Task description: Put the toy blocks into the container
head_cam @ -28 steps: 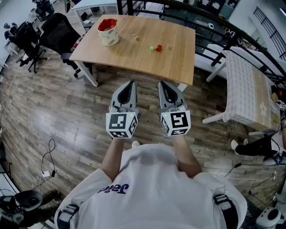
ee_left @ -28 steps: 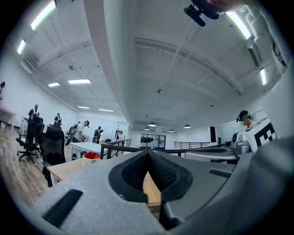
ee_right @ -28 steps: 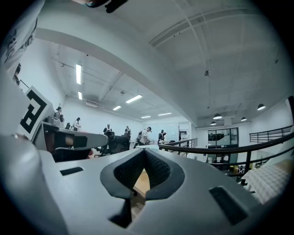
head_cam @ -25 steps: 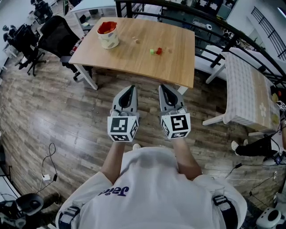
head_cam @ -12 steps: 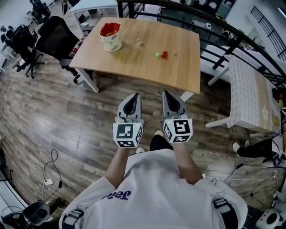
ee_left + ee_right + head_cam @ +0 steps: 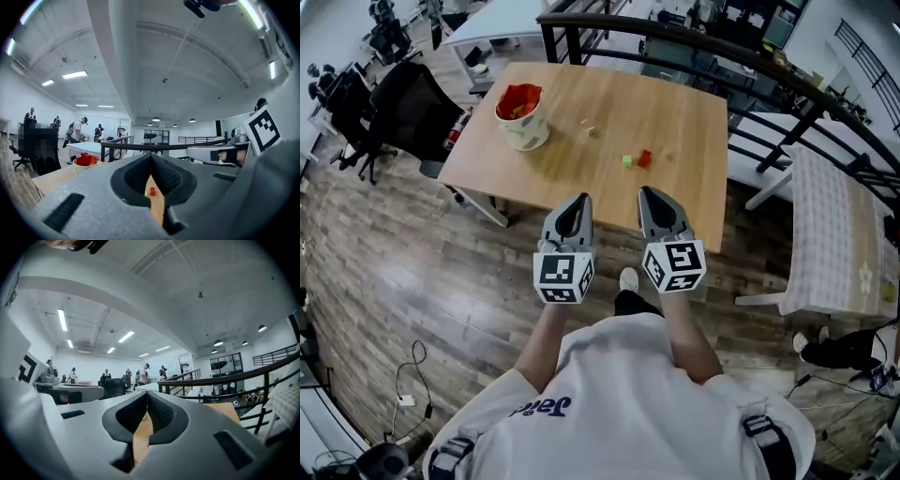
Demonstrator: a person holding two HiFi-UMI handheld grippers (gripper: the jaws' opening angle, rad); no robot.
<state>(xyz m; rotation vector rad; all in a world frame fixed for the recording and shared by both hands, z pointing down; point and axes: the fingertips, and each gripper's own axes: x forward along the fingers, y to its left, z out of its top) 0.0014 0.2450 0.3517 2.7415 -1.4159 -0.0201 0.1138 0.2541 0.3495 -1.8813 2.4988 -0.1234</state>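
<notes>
The left hand-held gripper [image 6: 578, 199] and the right hand-held gripper [image 6: 649, 193] are held side by side and level over the near edge of the light wooden table [image 6: 684, 103], pointing across it. In the left gripper view the two grey jaws are pressed together at their tips, with nothing pinched between them; the right gripper view shows the same closed, empty jaws. On the table a small red toy block [image 6: 644, 158] lies touching a small green toy block [image 6: 628, 161] ahead of the grippers, well apart from them, and a small pale wooden block [image 6: 589, 125] lies farther on. The cream round container [image 6: 523, 120] with red contents stands near the table's far left corner.
</notes>
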